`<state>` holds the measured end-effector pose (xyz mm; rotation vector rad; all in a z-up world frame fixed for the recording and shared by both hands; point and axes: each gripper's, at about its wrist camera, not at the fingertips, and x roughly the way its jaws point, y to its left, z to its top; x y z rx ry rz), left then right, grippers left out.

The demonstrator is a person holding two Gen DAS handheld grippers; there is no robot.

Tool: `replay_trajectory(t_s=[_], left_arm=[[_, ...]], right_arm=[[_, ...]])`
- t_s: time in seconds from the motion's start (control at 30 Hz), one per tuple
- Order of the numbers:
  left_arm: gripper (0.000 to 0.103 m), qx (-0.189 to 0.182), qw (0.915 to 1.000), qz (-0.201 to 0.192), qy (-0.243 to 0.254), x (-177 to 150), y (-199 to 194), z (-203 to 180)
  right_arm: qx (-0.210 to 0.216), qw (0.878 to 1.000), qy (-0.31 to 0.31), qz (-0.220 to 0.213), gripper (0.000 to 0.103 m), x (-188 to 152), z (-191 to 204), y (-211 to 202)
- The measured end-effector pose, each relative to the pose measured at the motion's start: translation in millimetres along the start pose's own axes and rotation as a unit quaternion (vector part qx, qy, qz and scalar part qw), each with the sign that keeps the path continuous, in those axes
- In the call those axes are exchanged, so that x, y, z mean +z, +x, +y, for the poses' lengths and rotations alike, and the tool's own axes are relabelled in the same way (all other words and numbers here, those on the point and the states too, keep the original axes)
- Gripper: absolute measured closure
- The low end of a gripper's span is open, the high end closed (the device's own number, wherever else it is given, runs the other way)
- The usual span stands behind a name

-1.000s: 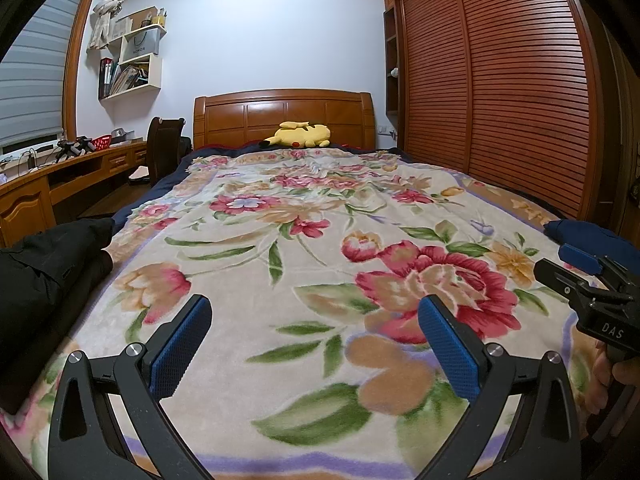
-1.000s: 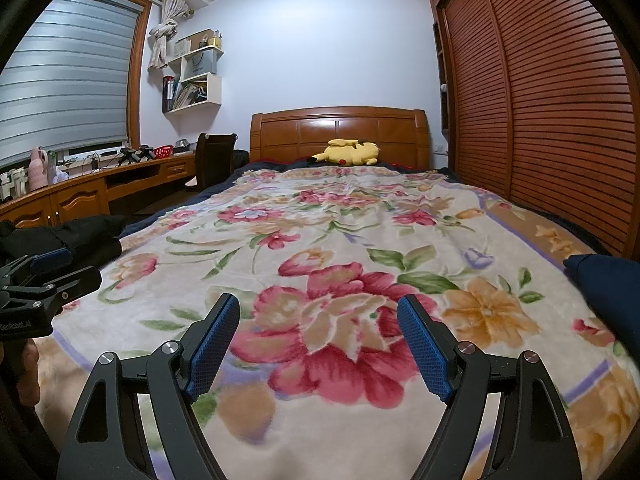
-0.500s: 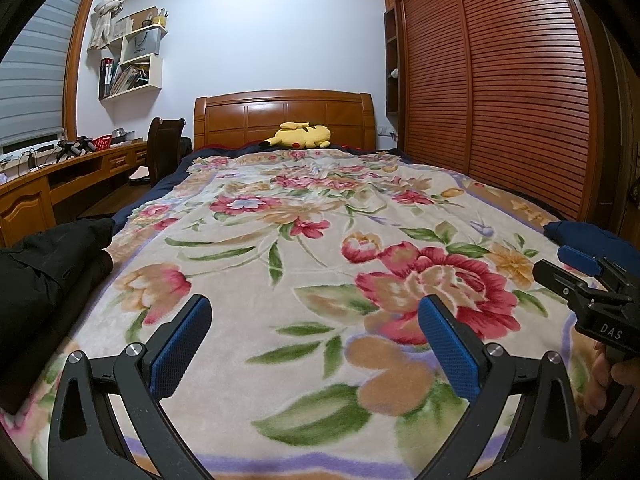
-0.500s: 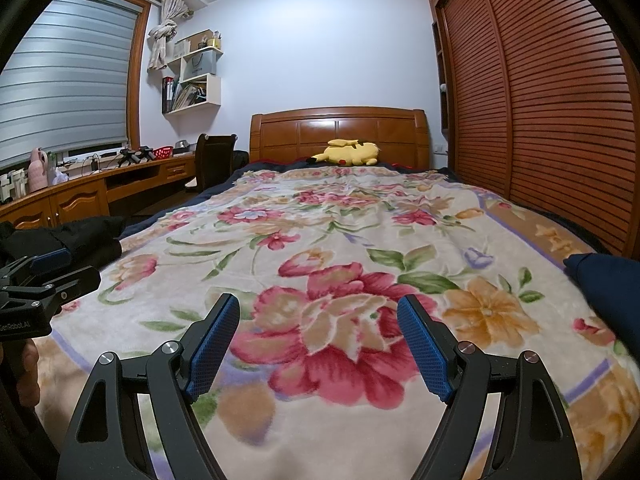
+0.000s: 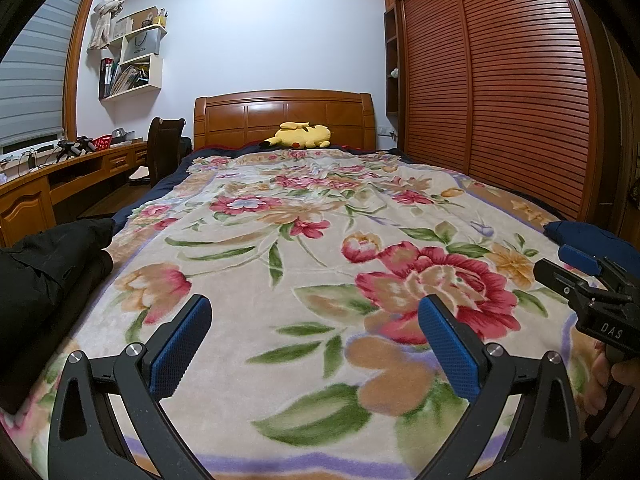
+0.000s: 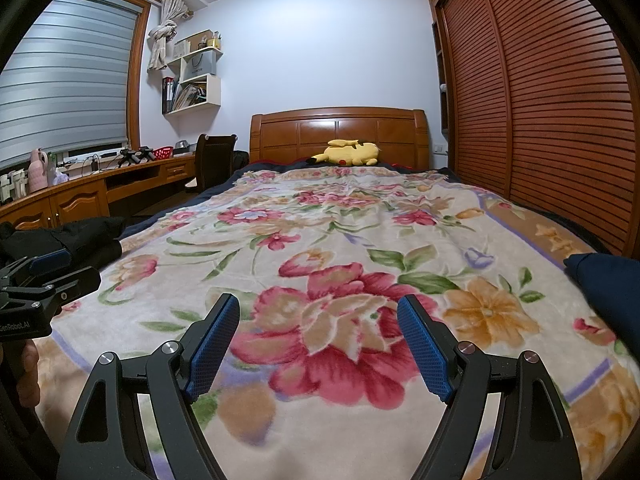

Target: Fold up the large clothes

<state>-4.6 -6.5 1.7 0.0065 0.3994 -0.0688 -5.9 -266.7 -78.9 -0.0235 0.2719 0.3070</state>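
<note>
A black garment (image 5: 44,264) lies bunched at the bed's left edge; it also shows in the right wrist view (image 6: 80,236). A dark blue garment (image 5: 592,240) lies at the bed's right edge, also in the right wrist view (image 6: 608,284). My left gripper (image 5: 316,312) is open and empty above the floral blanket (image 5: 304,248) near the foot of the bed. My right gripper (image 6: 318,310) is open and empty beside it, over the big red flower. Each gripper shows at the edge of the other's view: the right one (image 5: 576,276) and the left one (image 6: 44,272).
A yellow plush toy (image 5: 300,136) lies by the wooden headboard (image 5: 284,116). A slatted wardrobe (image 5: 500,92) runs along the right. A wooden desk (image 5: 48,184) and dark chair (image 5: 164,148) stand at the left, under wall shelves (image 5: 132,60).
</note>
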Motion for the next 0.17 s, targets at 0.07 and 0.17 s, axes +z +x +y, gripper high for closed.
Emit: replay_trajectory(t_s=[0.07, 0.17], left_arm=[[0.000, -0.001, 1.0000, 0.001, 0.000, -0.1, 0.1, -0.3], [0.000, 0.000, 1.0000, 0.002, 0.002, -0.6, 0.7, 0.0]], right_arm=[[0.000, 1.000, 0.000, 0.000, 0.020, 0.0, 0.0, 0.1], [0.000, 1.000, 0.000, 0.000, 0.020, 0.0, 0.3, -0.1]])
